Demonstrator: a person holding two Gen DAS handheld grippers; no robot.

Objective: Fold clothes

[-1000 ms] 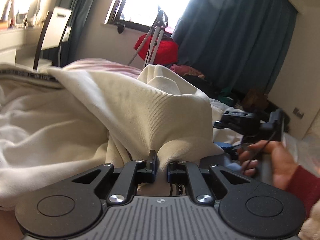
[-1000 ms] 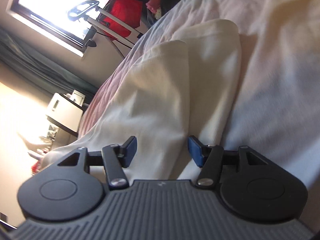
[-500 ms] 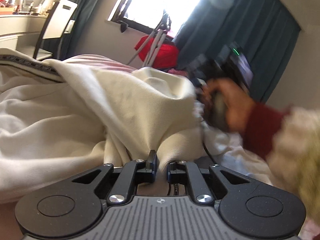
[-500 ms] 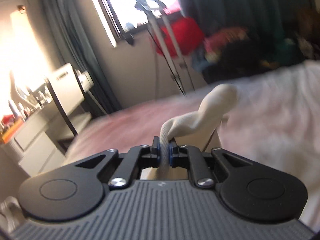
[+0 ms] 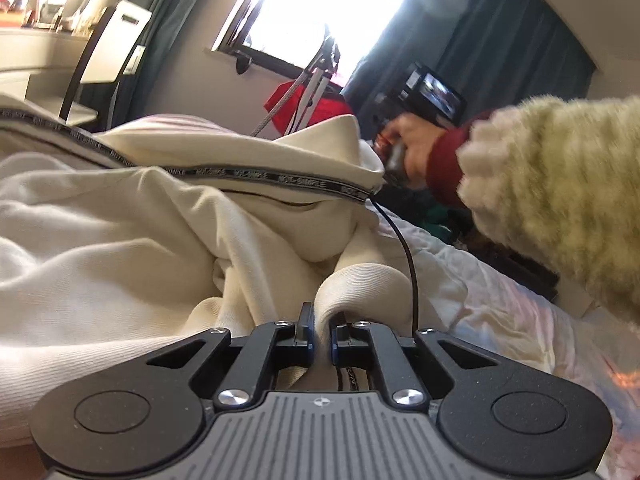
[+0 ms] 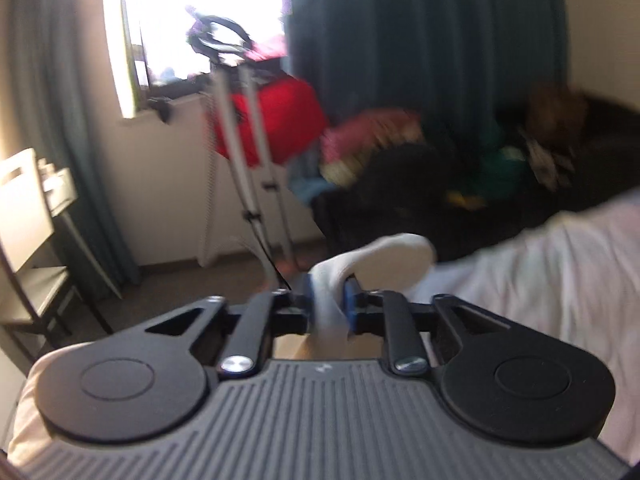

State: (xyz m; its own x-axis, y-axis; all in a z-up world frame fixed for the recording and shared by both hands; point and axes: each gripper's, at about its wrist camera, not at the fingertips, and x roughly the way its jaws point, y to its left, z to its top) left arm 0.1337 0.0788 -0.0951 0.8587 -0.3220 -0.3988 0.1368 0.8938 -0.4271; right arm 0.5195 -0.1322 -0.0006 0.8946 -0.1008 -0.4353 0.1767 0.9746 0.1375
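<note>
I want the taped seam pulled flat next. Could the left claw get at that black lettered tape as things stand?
Probably not yet: the left claw is shut on a fold of the cream garment, so it must release first. The lettered tape itself lies uncovered ahead.

Left wrist view: low over the bed (image 5: 520,320), very near the cream garment (image 5: 120,260), looking along the left gripper (image 5: 321,334) toward the far window (image 5: 320,4) and dark curtain (image 5: 500,48); right gripper (image 5: 424,100) seen from behind at upper right. Right wrist view: raised higher, blurred, looking along the right gripper (image 6: 328,304) across the bed's edge (image 6: 560,272) to the same far wall. Shared by both: window (image 6: 192,12), curtain (image 6: 420,40), red bag (image 6: 276,120), metal stand (image 6: 248,152), white chair (image 6: 24,208) at left.
</note>
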